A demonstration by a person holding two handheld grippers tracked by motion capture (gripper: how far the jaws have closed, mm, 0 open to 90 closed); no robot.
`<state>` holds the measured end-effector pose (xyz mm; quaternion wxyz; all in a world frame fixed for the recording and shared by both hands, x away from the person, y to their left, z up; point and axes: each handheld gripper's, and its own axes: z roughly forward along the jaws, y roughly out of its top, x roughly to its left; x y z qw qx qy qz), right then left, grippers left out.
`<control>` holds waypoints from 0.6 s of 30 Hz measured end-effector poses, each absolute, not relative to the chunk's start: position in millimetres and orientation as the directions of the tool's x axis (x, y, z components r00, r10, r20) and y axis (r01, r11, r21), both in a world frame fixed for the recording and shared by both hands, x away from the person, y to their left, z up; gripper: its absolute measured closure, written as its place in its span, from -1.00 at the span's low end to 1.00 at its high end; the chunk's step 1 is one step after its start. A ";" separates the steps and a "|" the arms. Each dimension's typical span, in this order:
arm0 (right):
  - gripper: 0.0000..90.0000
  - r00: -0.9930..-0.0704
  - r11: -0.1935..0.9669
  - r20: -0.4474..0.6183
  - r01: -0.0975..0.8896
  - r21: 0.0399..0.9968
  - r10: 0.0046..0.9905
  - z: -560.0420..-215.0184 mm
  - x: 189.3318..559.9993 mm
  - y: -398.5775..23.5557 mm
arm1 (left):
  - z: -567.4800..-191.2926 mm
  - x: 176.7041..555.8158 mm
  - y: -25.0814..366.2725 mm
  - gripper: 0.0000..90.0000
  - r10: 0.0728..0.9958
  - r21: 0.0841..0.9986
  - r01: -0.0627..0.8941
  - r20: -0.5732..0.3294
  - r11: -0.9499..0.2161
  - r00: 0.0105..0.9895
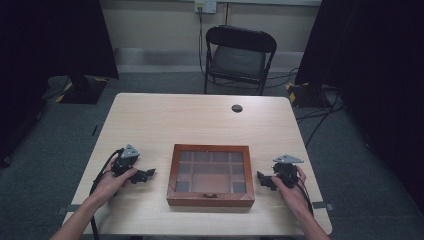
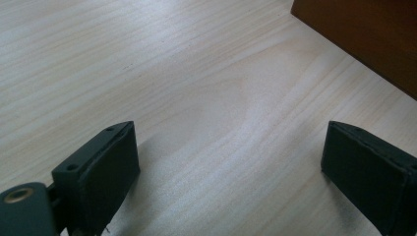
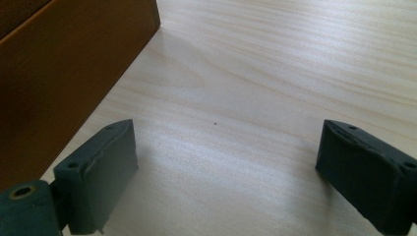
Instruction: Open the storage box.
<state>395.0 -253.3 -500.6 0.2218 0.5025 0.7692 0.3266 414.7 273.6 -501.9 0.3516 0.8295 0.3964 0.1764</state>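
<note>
A pale wooden table [image 1: 200, 120] takes up the middle of the high view, with a small dark round grommet [image 1: 237, 108] set into it near the far edge. Beyond the table stands a black folding chair [image 1: 239, 55] on the grey floor, and dark curtains hang at both sides of the room.

On the near half of the table, roughly centred between the two hands, lies a flat reddish-brown wooden box [image 1: 211, 175]. Its lid is closed and has a glass panel, through which a grid of compartments shows: small square cells along the far row and down the sides, and a wider cell in the middle. What the cells hold cannot be made out; they look dark. A small metal clasp [image 1: 210, 195] sits on the near wall of the box.

The left gripper [image 1: 142, 175] rests on the table just left of the box, held in the person's left hand [image 1: 114, 181], jaws pointing toward the box. In the left gripper view its jaws stand wide apart over bare wood, gripping nothing, with a corner of the box at upper right.

The right gripper [image 1: 264, 180] lies just right of the box in the right hand [image 1: 290, 187], also pointing at it. In the right gripper view its jaws are likewise spread wide and empty, the box wall close at the left.
</note>
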 end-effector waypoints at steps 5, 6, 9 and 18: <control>-0.84 -0.397 0.282 -0.013 0.628 0.725 0.918 -500.6 395.0 -253.3 | -501.9 414.7 273.6 -0.85 0.782 0.723 0.533 0.015 -0.439 0.624; -0.84 -0.397 0.282 -0.013 0.628 0.725 0.918 -500.6 395.0 -253.4 | -501.8 414.7 273.6 -0.85 0.781 0.723 0.533 0.015 -0.439 0.624; -0.84 -0.397 0.283 -0.013 0.629 0.725 0.918 -500.5 395.2 -253.4 | -501.8 414.7 273.6 -0.85 0.782 0.723 0.533 0.015 -0.439 0.624; -0.61 -0.384 0.240 0.037 0.648 0.723 0.923 -485.1 396.8 -256.5 | -501.8 414.7 273.6 -0.85 0.782 0.723 0.534 0.014 -0.438 0.623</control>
